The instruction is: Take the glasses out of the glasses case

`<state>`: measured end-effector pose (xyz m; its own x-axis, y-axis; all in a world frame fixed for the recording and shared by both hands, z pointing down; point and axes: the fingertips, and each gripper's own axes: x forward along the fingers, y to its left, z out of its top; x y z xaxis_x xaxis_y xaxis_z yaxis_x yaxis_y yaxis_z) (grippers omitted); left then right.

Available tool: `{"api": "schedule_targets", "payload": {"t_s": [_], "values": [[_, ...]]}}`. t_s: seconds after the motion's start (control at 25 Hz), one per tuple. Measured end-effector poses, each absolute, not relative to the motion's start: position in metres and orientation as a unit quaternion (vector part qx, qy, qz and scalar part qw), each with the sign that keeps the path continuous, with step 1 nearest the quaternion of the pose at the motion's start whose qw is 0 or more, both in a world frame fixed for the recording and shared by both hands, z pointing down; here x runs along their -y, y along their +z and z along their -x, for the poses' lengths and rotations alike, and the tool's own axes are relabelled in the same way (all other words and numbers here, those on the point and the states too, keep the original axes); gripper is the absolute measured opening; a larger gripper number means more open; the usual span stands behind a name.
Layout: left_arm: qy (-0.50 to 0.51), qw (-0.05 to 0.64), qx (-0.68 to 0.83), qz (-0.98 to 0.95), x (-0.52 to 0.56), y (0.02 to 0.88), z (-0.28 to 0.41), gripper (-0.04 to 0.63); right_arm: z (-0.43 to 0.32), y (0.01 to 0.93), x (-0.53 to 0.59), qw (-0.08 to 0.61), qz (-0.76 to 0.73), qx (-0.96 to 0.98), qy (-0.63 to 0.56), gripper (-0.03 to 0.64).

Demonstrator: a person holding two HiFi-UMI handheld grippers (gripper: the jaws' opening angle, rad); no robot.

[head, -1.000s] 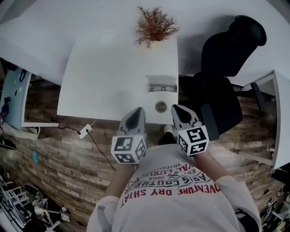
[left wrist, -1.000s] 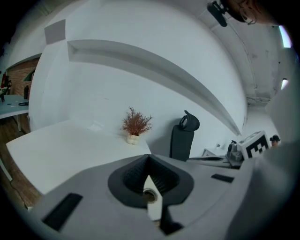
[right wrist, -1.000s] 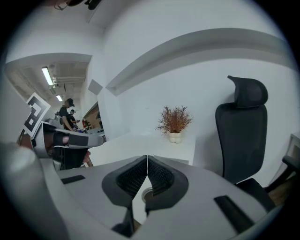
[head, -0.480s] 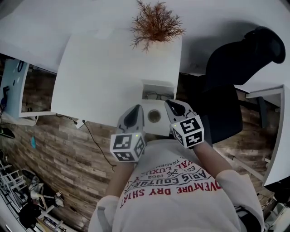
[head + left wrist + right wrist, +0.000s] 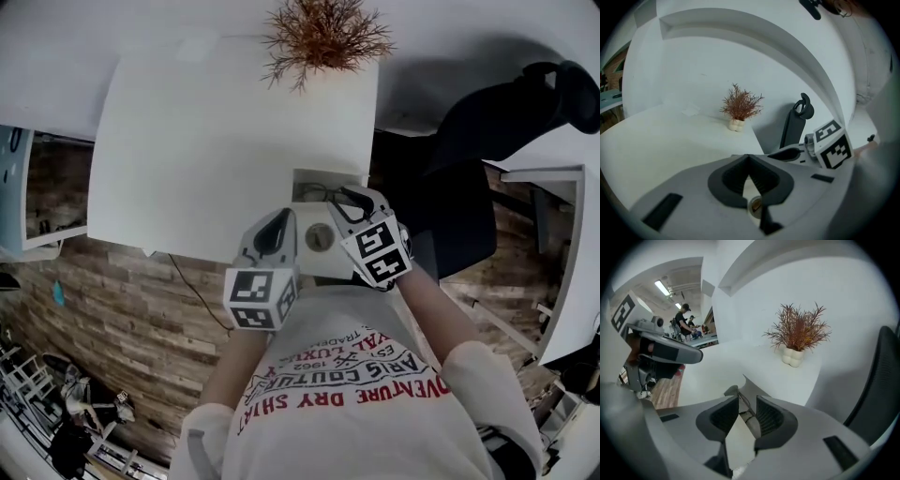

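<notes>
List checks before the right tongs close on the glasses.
1. White rectangular glasses case open: ok, inside exposed.
2. Black-framed glasses in the case: ok, seen in the head view.
3. Right tongs wide enough: ok, jaws opening, pads pressing on nothing.
4. Right tongs lined up on the frame only: cannot tell. A thin dark frame part and a white case wall both sit between the jaws.
5. Left tongs bracing the case: not ok. They are shut, empty, and beside the case without gripping it.
6. Small round tan object clear of the case: ok, on the near side of the case.
</notes>
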<state>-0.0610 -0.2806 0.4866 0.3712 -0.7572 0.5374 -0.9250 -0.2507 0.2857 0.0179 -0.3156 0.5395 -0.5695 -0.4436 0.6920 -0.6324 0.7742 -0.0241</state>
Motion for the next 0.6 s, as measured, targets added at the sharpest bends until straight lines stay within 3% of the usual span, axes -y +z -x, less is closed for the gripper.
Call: {"api": "schedule_targets", "payload": {"t_s": [0.6], "values": [[0.171,0.306,0.51,-0.785,0.293,0.507,0.082,0.002,-0.009,0.599,0.324,0.505,-0.209,0.827,0.133,0.123]]}}
